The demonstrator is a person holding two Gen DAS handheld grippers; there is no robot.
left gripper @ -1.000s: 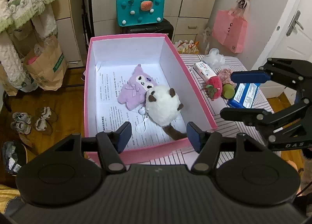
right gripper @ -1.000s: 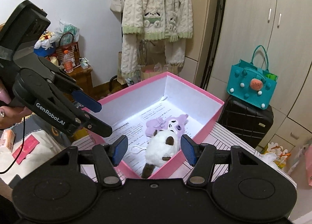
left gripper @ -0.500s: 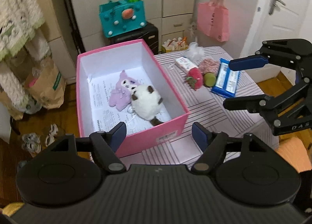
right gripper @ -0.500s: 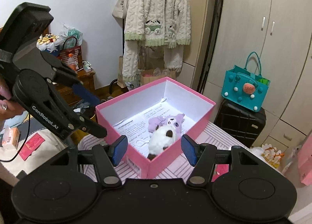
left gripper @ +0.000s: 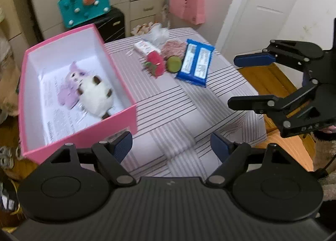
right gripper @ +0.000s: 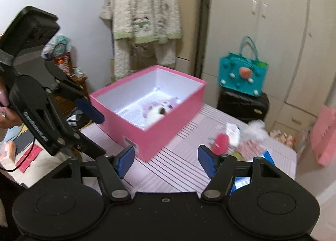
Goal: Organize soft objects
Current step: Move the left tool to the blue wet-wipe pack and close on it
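Both claws spread, nothing pinched. My left claw (left gripper: 171, 143) hangs over the striped cloth counter (left gripper: 189, 115), just off the near corner of the pink cardboard box (left gripper: 84, 136). Right claw (left gripper: 243, 81) is out over the counter's right edge.

In the box: 2 soft toys touching, a white round plush with brown patches (left gripper: 95, 96) lying partly on a lilac plush doll (left gripper: 70, 85).

On the counter, well apart from the box: red strawberry plush (left gripper: 155, 65), green round plush (left gripper: 174, 64) just beside it, blue wipes pack (left gripper: 195, 62), pink knitted piece (left gripper: 173, 47).

Both views motion-blurred.
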